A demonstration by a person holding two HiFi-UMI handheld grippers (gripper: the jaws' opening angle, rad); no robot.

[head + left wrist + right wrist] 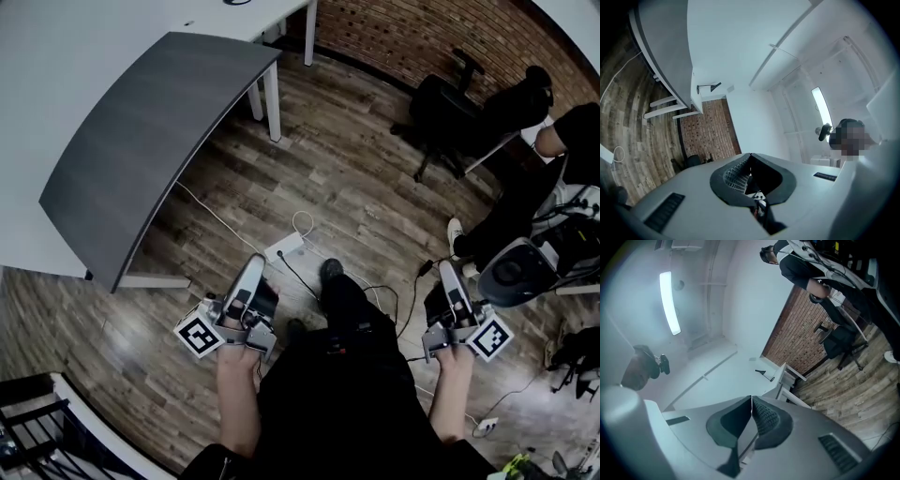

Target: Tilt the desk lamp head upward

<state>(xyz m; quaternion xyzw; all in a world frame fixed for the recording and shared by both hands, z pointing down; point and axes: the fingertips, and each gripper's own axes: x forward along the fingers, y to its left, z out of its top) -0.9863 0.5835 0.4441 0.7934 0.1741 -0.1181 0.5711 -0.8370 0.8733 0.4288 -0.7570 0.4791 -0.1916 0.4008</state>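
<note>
The desk lamp (708,87) is a small black angled shape on the far white desk (696,96) in the left gripper view. The right gripper view also shows the lamp (765,373), small and distant on that desk. In the head view only a dark sliver (236,2) shows at the desk's top edge; I cannot tell if it is the lamp. My left gripper (253,267) and right gripper (448,272) are held low by my body, over the floor and far from the lamp. Both are shut on nothing, jaws touching at the tips.
A curved grey desk top (141,141) joins the white desk (56,56) at the upper left. A white power strip (284,247) and cables lie on the wooden floor ahead. A black office chair (448,103) and a seated person (525,187) are at the right, beside a grey round device (516,272).
</note>
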